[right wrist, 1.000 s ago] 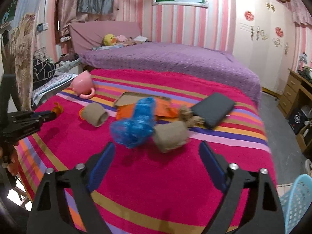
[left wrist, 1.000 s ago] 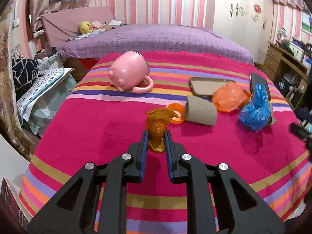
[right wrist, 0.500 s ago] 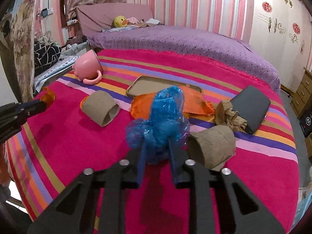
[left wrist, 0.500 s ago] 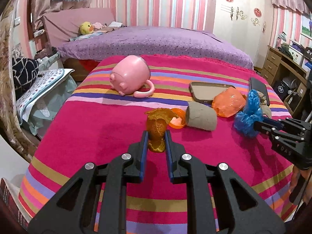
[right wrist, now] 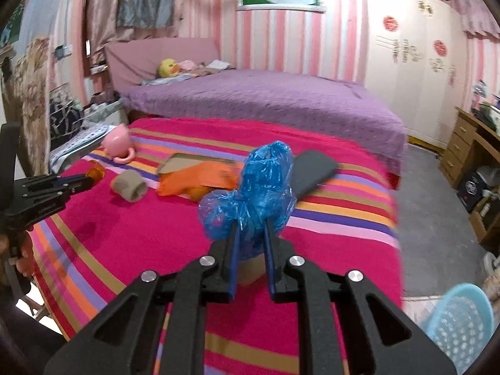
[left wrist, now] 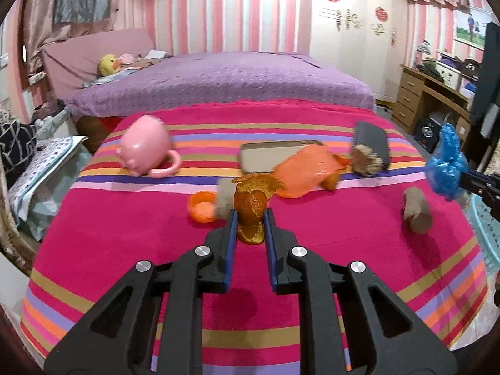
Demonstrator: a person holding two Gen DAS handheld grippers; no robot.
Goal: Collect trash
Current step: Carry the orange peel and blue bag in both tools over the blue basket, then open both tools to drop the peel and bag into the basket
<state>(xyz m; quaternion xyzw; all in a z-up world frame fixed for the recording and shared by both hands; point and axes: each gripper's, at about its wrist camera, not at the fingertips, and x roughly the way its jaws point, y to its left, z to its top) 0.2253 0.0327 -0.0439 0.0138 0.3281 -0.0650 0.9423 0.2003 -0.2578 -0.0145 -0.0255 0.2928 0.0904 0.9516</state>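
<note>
While my left gripper point(left wrist: 249, 218) pinched the orange peel point(left wrist: 251, 209) and my right gripper point(right wrist: 251, 234) squeezed the blue bag point(right wrist: 256, 187), both above the striped blanket point(left wrist: 125, 234), nothing had reached the blue basket point(right wrist: 459, 322) beside it; cardboard rolls point(left wrist: 417, 214) and an orange bag point(left wrist: 304, 170) were left.

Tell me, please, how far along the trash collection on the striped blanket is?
Nothing visibly binned: the blue basket shows no trash in its visible part. In hand: the left gripper clamps an orange peel, the right gripper a blue plastic bag. Left on the blanket: orange bag, two cardboard tubes, another peel piece.
</note>
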